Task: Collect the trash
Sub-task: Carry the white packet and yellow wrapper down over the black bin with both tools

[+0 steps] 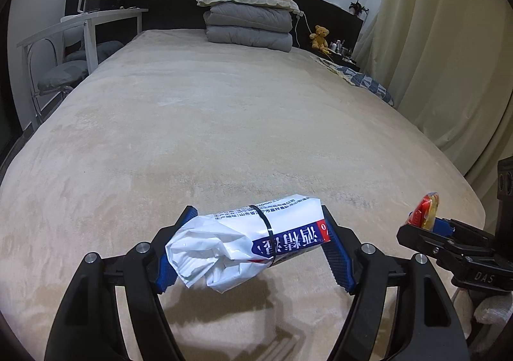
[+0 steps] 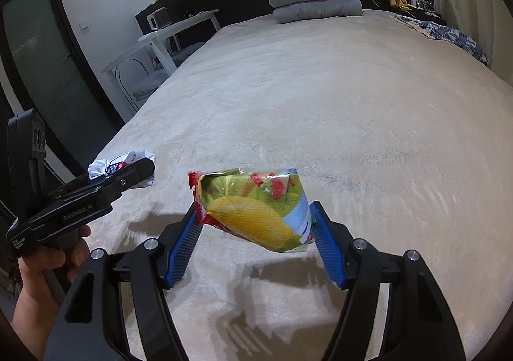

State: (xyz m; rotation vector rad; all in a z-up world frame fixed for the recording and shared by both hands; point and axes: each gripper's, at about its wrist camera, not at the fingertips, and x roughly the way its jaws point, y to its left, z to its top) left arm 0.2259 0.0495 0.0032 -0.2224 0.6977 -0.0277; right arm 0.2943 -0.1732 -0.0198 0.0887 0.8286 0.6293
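A crumpled white wrapper point(image 1: 243, 242) with blue and red print hangs above the beige bed point(image 1: 224, 124), and my left gripper point(image 1: 256, 226) is shut on it, blue pads pressing both ends. In the right wrist view a yellow, green and red snack bag point(image 2: 256, 210) is held off the bed with my right gripper point(image 2: 253, 217) shut on it. Each view shows the other tool from the side: the right gripper's tip with the snack bag point(image 1: 426, 210) at the right edge, and the left gripper with the white wrapper point(image 2: 121, 165) at the left, held by a person's hand point(image 2: 41, 268).
Folded grey quilts and a pillow point(image 1: 247, 18) lie at the head of the bed. A teddy bear point(image 1: 319, 36) sits on the dark headboard ledge. A white table and chair point(image 1: 80, 40) stand on the left, curtains point(image 1: 449, 50) on the right. A patterned cloth point(image 1: 362, 77) lies at the bed's right edge.
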